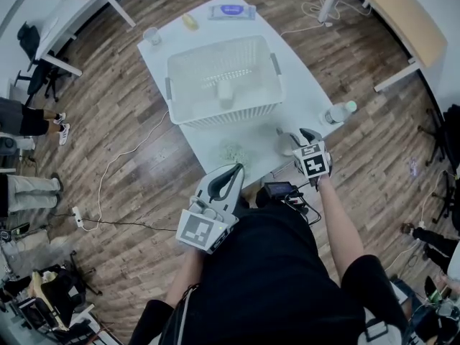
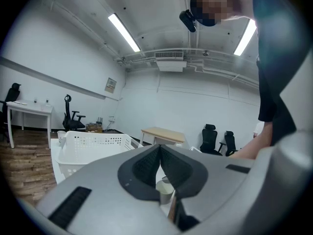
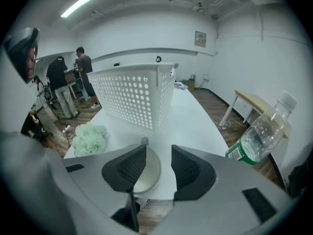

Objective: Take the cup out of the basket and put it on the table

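The pale cup [image 1: 285, 144] stands upright on the white table [image 1: 302, 85], near its front right corner and outside the basket [image 1: 230, 113]. My right gripper [image 1: 297, 136] hovers just over it, open. In the right gripper view the cup [image 3: 146, 173] sits partly behind the left jaw of the right gripper [image 3: 159, 168], and neither pad presses on it. My left gripper [image 1: 231, 172] is shut and empty, held off the table's front edge. In the left gripper view the left gripper [image 2: 160, 153] points level past the basket [image 2: 93, 148], with the cup [image 2: 165, 192] visible below its jaws.
A pale green fluffy ball [image 1: 231, 152] lies left of the cup. A clear bottle with a green cap [image 1: 338, 112] stands at the table's right edge. Another white thing [image 1: 226, 94] sits inside the basket. Beyond it are a small cup [image 1: 152, 35], a yellow item [image 1: 190, 21] and a packet [image 1: 232, 11].
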Action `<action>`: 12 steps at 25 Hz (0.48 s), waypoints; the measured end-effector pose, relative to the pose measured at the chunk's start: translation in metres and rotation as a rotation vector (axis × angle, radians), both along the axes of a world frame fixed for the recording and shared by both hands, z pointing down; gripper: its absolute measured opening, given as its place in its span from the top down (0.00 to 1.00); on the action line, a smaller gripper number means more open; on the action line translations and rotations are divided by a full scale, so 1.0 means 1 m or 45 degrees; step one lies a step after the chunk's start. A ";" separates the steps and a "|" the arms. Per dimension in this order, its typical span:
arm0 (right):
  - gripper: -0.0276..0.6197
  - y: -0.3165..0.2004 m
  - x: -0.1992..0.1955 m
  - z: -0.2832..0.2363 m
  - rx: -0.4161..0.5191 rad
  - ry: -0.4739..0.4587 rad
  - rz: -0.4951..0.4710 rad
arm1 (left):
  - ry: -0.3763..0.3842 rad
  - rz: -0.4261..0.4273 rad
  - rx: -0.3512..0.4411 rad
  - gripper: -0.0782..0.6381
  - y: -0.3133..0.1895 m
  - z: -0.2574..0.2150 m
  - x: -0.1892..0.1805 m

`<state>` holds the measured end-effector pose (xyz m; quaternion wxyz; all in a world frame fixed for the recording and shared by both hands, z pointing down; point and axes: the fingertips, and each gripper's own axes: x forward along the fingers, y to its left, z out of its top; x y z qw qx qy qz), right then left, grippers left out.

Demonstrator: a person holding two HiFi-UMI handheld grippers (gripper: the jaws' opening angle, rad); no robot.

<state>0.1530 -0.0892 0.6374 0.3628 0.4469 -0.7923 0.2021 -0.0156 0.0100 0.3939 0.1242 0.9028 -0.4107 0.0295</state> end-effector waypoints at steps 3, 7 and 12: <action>0.73 -0.004 0.002 -0.022 0.082 -0.040 0.017 | -0.007 0.006 0.020 0.88 0.000 0.000 0.001; 0.73 0.003 0.004 -0.039 0.118 -0.066 0.040 | -0.010 0.002 0.013 0.88 0.000 0.001 0.000; 0.75 0.016 -0.017 -0.079 0.244 -0.167 -0.014 | -0.009 -0.004 0.002 0.88 -0.002 0.003 -0.002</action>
